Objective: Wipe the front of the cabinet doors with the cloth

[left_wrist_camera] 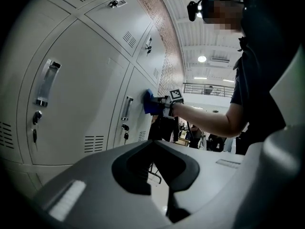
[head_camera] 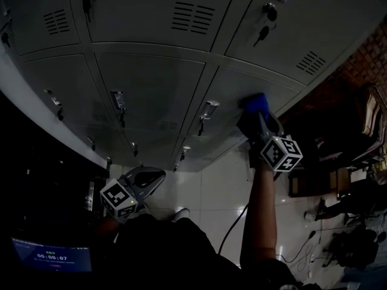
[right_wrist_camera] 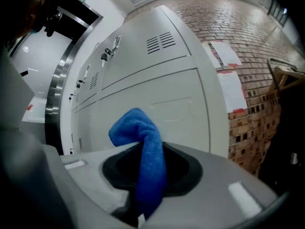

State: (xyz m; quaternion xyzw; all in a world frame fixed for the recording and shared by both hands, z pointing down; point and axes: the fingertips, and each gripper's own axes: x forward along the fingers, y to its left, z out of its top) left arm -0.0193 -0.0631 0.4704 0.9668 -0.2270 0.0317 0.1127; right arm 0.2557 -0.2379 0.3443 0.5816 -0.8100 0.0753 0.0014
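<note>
Two tools, one at work on a door

Grips the cloth [right_wrist_camera: 148, 156] in the right tool [head_camera: 259, 119], jaws closed tight on its folded middle so a loose bunch sticks out ahead. Presses that bunch against a cabinet door [head_camera: 227, 83], just beside the handle [head_camera: 208, 109], arm stretched out, probably so only soft fabric meets the paint. Holds the left tool [head_camera: 145, 180] low and well apart from the doors, jaws together on nothing, likely just out of the way. Looks like thick blue microfibre, fuzzy and limp. Shows smooth grey painted metal on the doors: flat panels with slotted vents [head_camera: 192, 17], upright handles and small keys [head_camera: 261, 36] hanging in the locks.
</note>
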